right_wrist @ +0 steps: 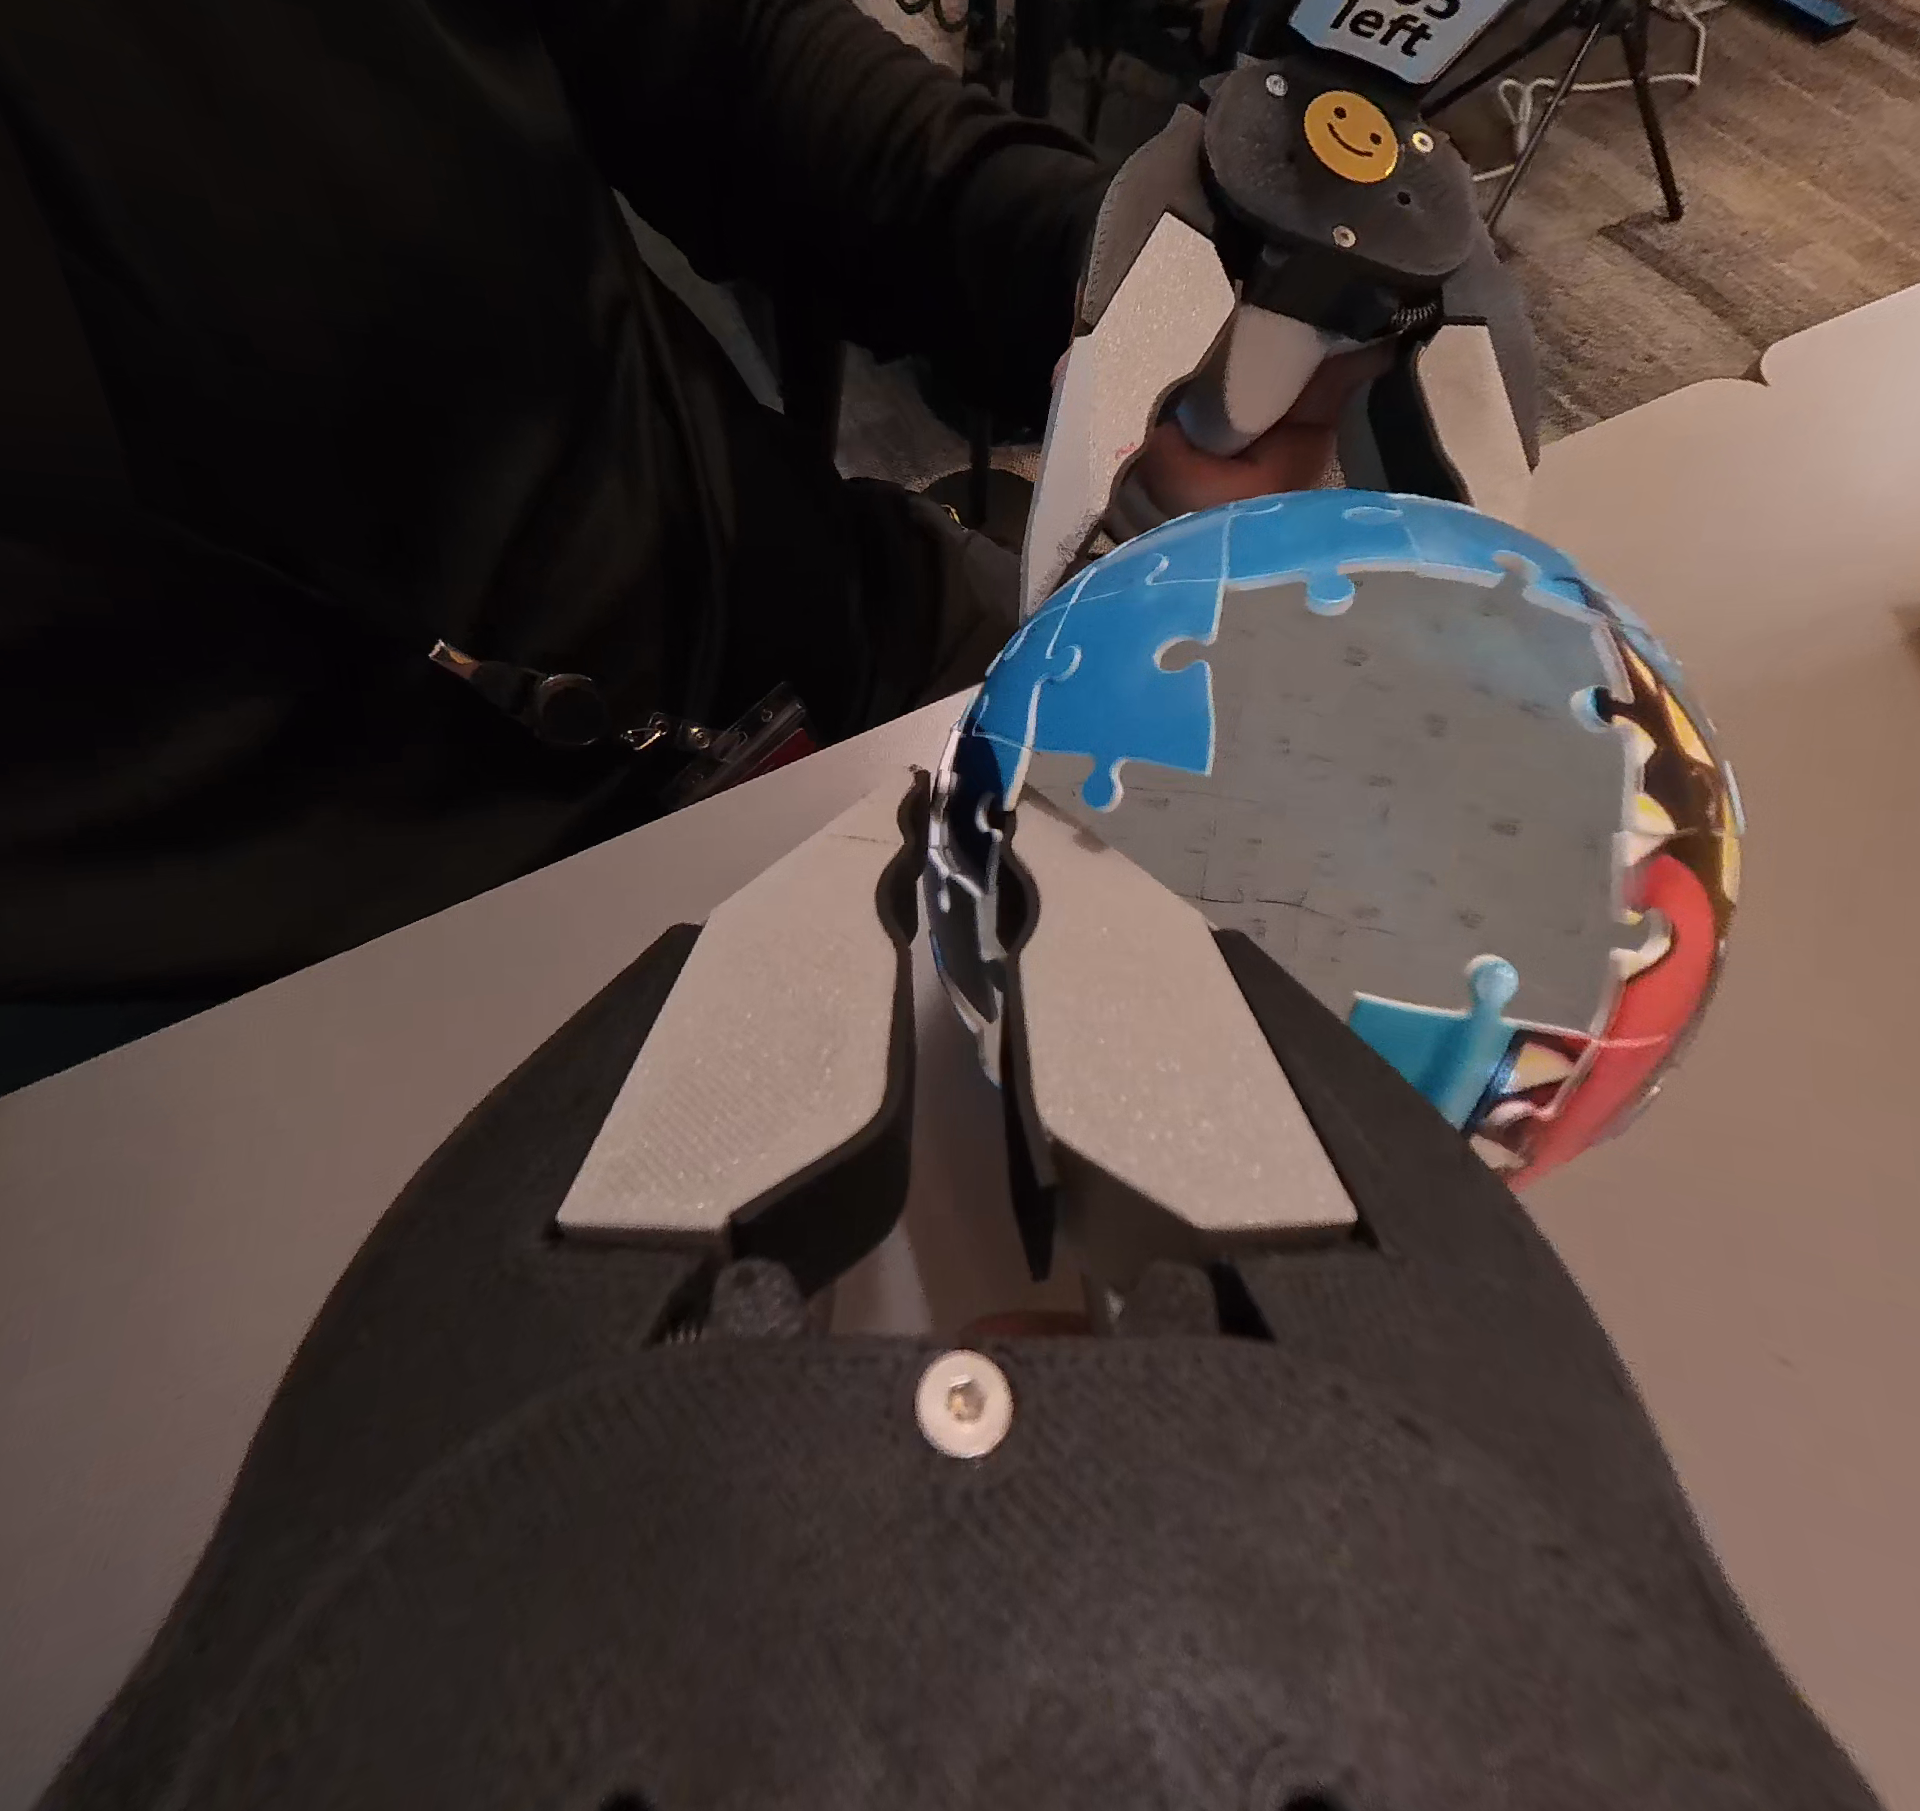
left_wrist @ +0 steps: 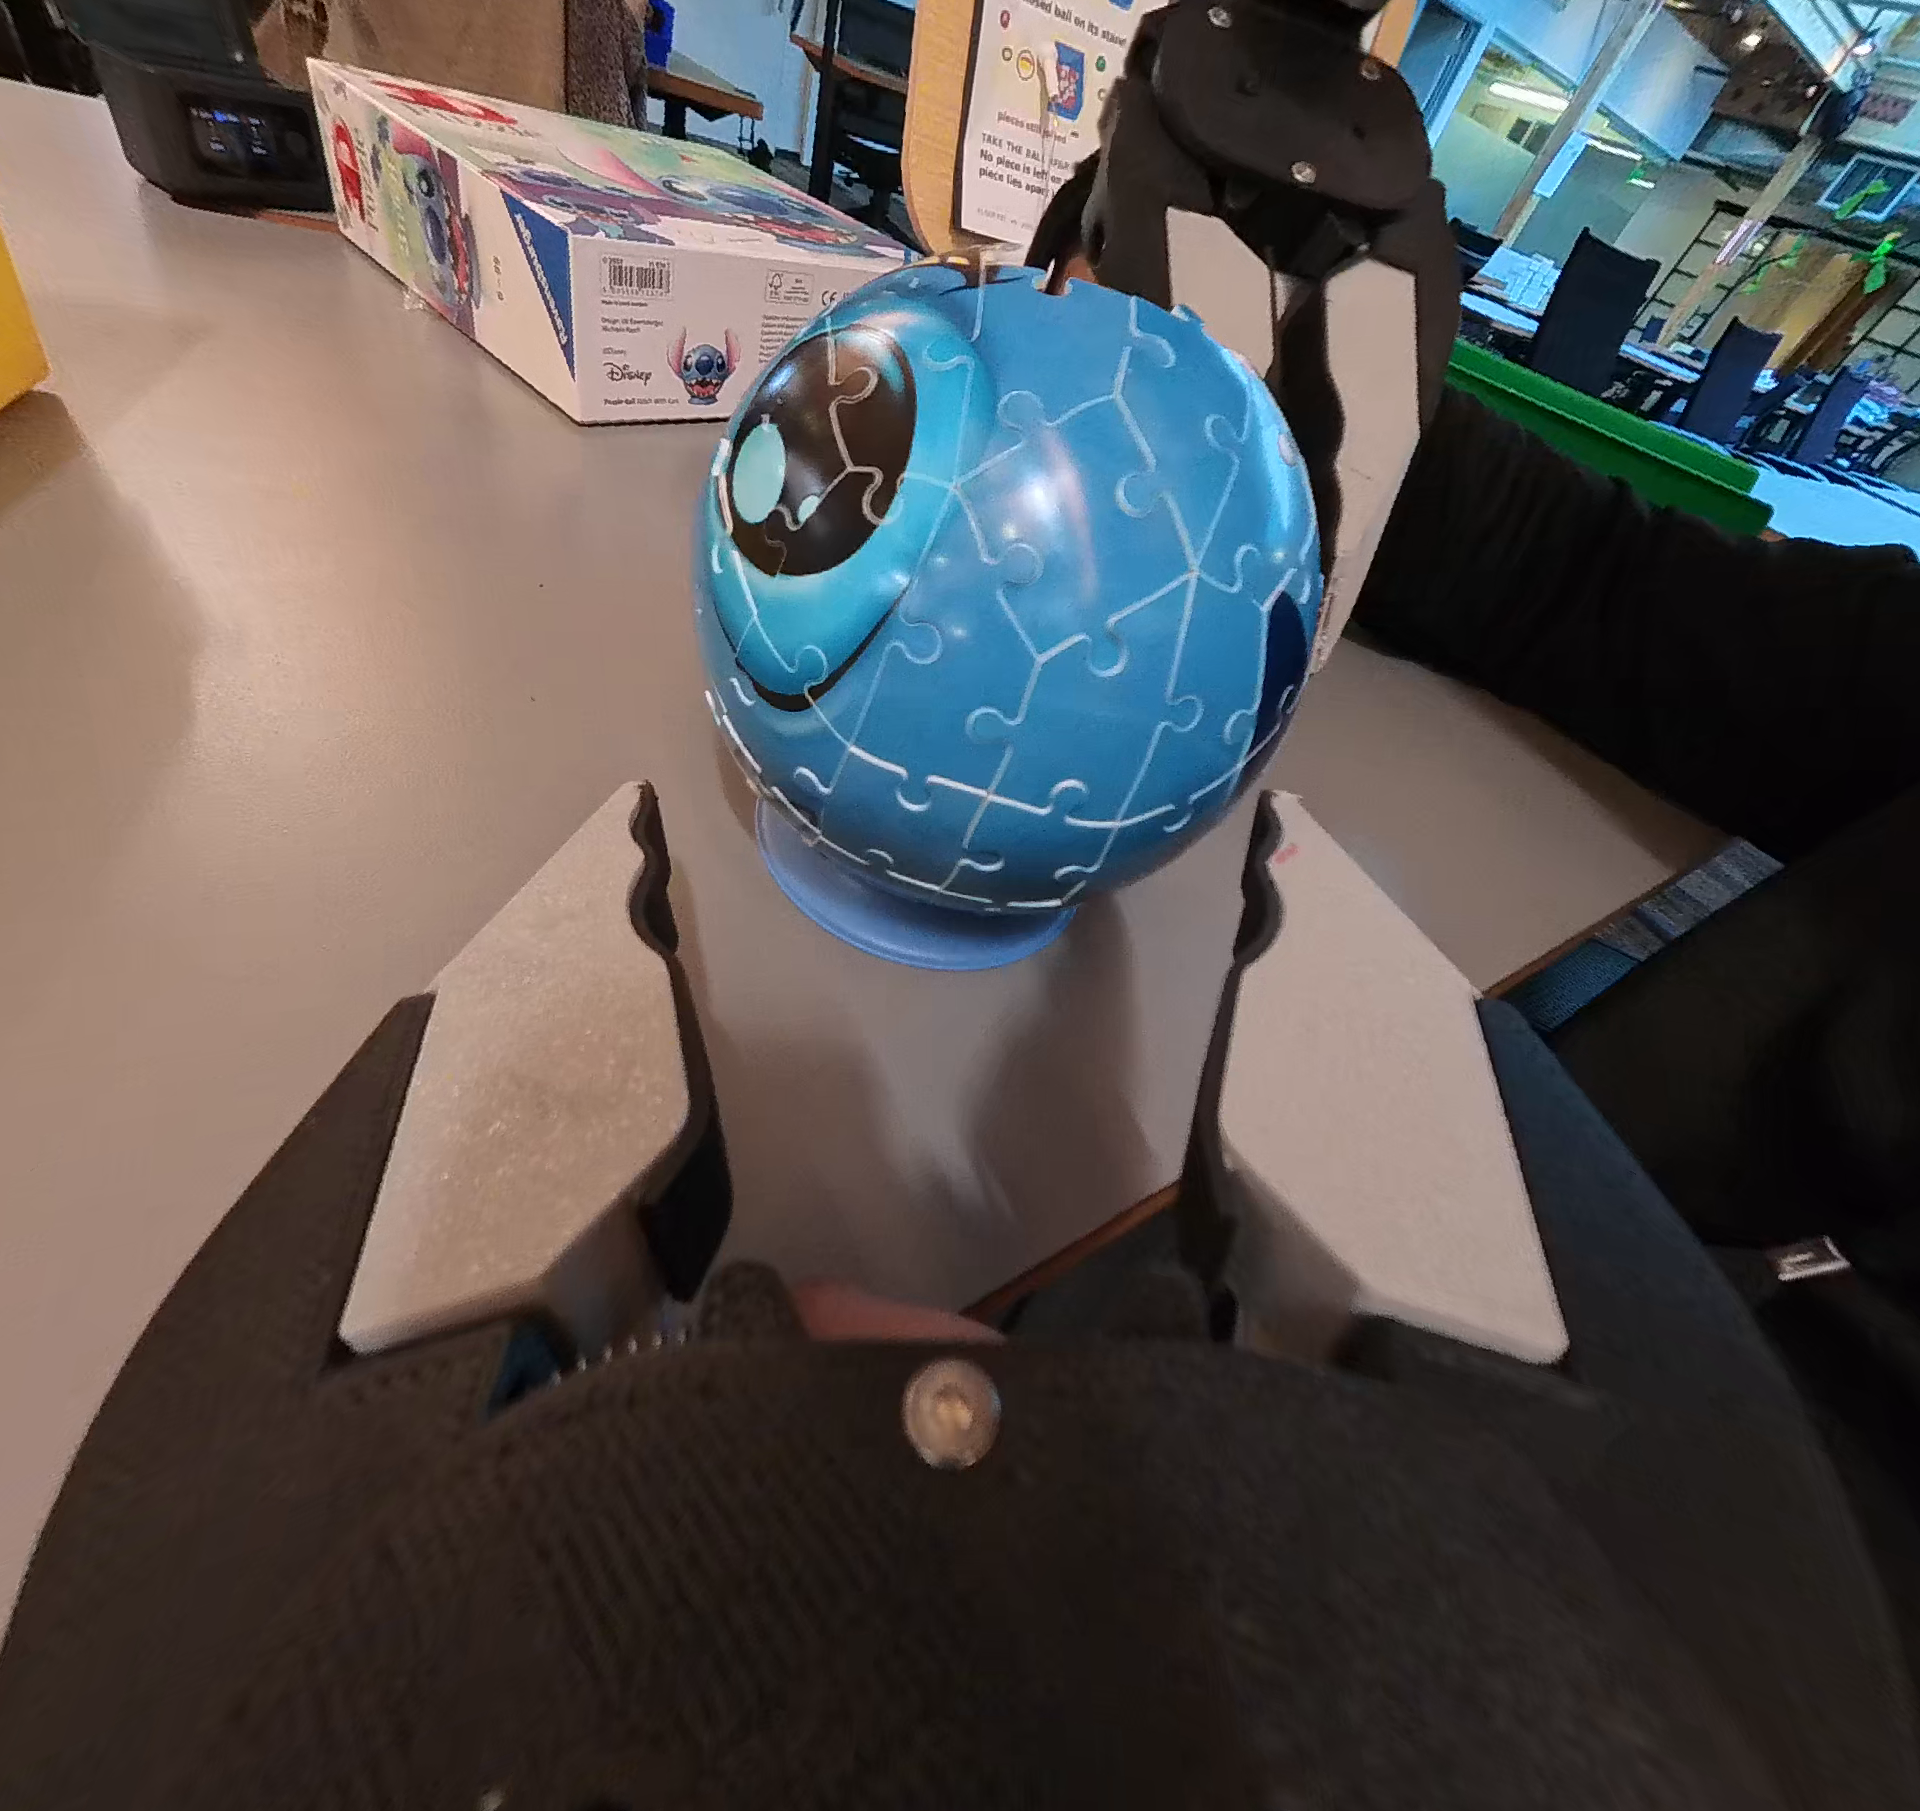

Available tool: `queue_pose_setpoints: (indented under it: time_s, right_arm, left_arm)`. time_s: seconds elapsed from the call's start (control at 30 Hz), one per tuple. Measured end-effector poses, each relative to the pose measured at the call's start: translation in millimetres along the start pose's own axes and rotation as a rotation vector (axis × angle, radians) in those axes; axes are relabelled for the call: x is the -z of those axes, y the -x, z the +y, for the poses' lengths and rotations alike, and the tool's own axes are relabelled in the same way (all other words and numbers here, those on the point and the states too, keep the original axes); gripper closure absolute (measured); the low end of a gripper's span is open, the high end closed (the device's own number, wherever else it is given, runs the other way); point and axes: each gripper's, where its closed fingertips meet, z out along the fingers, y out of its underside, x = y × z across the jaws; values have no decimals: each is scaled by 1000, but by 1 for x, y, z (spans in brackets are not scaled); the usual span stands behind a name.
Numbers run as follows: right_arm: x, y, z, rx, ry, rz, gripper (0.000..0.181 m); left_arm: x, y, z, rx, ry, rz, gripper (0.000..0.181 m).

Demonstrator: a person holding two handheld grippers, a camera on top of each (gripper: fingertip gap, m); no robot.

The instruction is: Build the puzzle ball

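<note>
The puzzle ball is seen on a round blue stand, which is set on the grey table. The ball is made of many small curved pieces that are locked together, and the joins are seen as thin pale lines. Most of it is coloured bright blue. A big black eye with pale spots is painted on one side. In the right wrist view, a large hole is seen in the ball, and the grey inside is shown through it. Red, yellow and black colours are seen on the ball beside the hole.

The left gripper is held just in front of the ball, close to the stand. Its jaws are spread wide, and nothing is held between them.

The right gripper is placed at the far side of the ball from the left gripper. Its jaws are nearly closed, and the edge of the ball's wall beside the hole is pinched between them.

A puzzle box is laid flat on the table behind the ball. A person's dark sleeve is seen beside the ball.
</note>
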Motion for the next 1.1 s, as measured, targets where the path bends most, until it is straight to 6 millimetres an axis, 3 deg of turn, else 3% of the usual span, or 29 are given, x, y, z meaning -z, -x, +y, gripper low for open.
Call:
queue_pose_setpoints:
  time_s: [0.47, 0.5, 0.53, 0.57, 0.67, 0.73, 0.83, 0.97, 1.1]
  right_arm:
    - [-4, 0, 1, 6, 15, 3, 179]
    - [-4, -1, 1, 8, 22, 10, 177]
    - [-3, -2, 1, 6, 28, 25, 164]
    - [-2, -5, 1, 3, 37, 42, 148]
    - [8, -10, 4, 26, 76, 96, 134]
    - [18, -10, 6, 59, 111, 136, 136]
    - [28, -8, 9, 120, 169, 185, 154]
    - [37, -14, 12, 151, 242, 276, 144]
    - [47, -16, 12, 140, 246, 314, 142]
  left_arm:
    - [-2, -4, 1, -6, 5, 15, 72]
    - [-2, -5, 1, -9, 7, 15, 72]
    - [-2, -5, 2, -11, 10, 17, 72]
    - [-3, -6, 2, -12, 11, 20, 72]
    - [-3, -6, 5, -14, 16, 25, 72]
    - [-2, -5, 5, -22, 21, 18, 72]
    - [0, -4, -1, -44, 8, 2, 74]
    - [11, -13, -7, -105, 41, -14, 74]
    - [28, -10, 5, -213, 164, -77, 73]
